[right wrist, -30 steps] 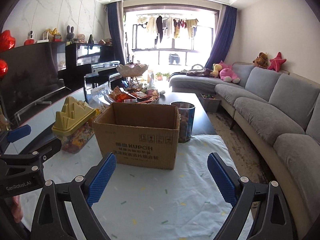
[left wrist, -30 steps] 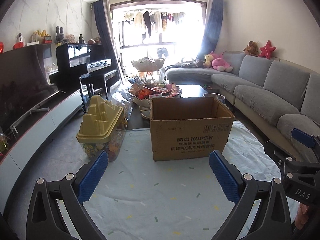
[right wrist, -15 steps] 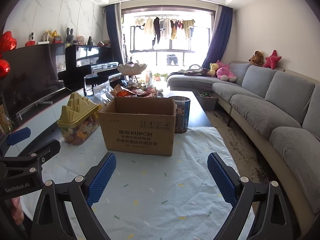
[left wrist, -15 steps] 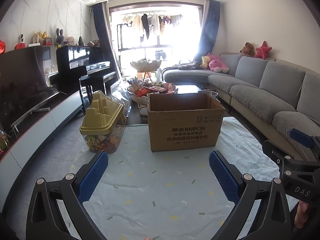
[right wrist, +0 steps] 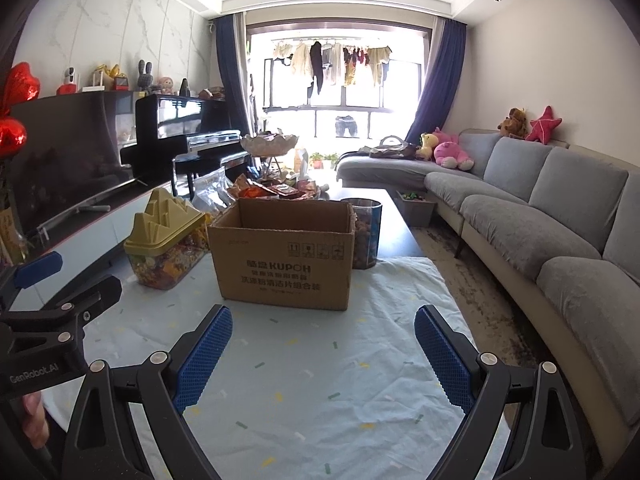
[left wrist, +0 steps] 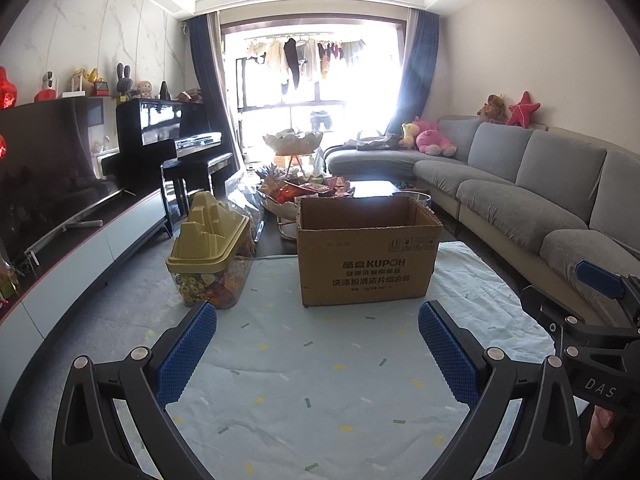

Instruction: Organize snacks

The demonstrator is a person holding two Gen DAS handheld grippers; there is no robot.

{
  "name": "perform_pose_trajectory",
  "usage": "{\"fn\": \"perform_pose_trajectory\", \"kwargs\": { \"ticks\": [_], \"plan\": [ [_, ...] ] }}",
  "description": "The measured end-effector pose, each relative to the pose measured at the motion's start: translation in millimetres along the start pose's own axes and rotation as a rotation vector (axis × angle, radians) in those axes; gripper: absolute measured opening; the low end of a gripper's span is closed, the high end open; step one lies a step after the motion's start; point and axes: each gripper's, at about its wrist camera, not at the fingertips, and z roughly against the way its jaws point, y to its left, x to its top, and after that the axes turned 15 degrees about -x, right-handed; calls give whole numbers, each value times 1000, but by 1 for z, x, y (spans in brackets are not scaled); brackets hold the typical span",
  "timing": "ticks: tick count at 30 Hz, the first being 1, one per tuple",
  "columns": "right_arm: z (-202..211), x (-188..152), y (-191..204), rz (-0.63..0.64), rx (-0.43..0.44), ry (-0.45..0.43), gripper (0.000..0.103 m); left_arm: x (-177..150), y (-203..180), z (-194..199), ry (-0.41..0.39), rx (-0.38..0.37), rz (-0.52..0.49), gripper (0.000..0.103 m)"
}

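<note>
An open brown cardboard box [left wrist: 366, 256] [right wrist: 284, 258] stands on a pale cloth [left wrist: 304, 364] [right wrist: 320, 360] ahead of both grippers. Left of it sits a clear tub of snacks with a yellow castle-shaped lid [left wrist: 210, 252] [right wrist: 166, 244]. A round clear container of snacks [right wrist: 366, 234] stands behind the box's right corner. A pile of snack packets [left wrist: 304, 190] [right wrist: 272, 190] fills tiered dishes behind the box. My left gripper [left wrist: 316, 354] and my right gripper [right wrist: 322, 356] hang open over the cloth, short of the box, with nothing between their blue pads.
A grey corner sofa [left wrist: 540, 200] [right wrist: 540, 216] with plush toys runs along the right. A dark TV unit [left wrist: 80, 220] and a black piano [left wrist: 168, 136] line the left. The dark coffee table [right wrist: 392, 224] carries the snacks. A small bin [right wrist: 416, 208] sits by the sofa.
Both grippers have drawn back from the box, which now looks smaller and farther. More of the cloth shows in front. The jaws stayed equally wide.
</note>
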Motion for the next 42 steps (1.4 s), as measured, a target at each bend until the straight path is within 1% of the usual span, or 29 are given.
{"fn": "perform_pose_trajectory", "kwargs": {
  "ticks": [13, 34, 42],
  "plan": [
    [4, -5, -1, -9, 13, 4, 93, -8, -3, 6, 0, 3, -3, 103],
    [10, -6, -2, -14, 21, 0, 93, -10, -5, 13, -4, 2, -5, 103],
    [9, -7, -2, -11, 21, 3, 93, -9, -5, 13, 7, 0, 2, 103]
  ]
}}
